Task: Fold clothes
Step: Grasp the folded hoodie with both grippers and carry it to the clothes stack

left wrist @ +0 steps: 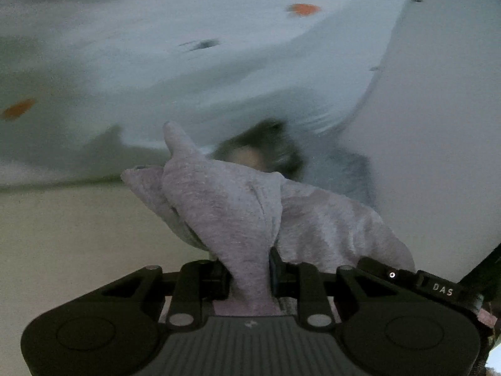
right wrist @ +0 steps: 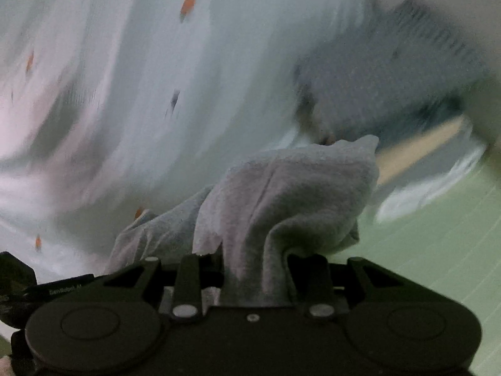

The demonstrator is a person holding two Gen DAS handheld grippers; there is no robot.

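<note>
Both the left claw [left wrist: 249, 277] and right claw [right wrist: 255, 277] clench the grey garment [left wrist: 225, 200] aloft, mid-fold; next, lay it flat.

The pale grey, fuzzy knit cloth garment [left wrist: 231, 206] looks soft and matt. The black plastic left gripper [left wrist: 250, 274] is smooth, with dull metal pivot pins.

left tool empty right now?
No: in the left wrist view the left tool is closed on a bunch of the grey garment, which rises out from between its fingers.
</note>
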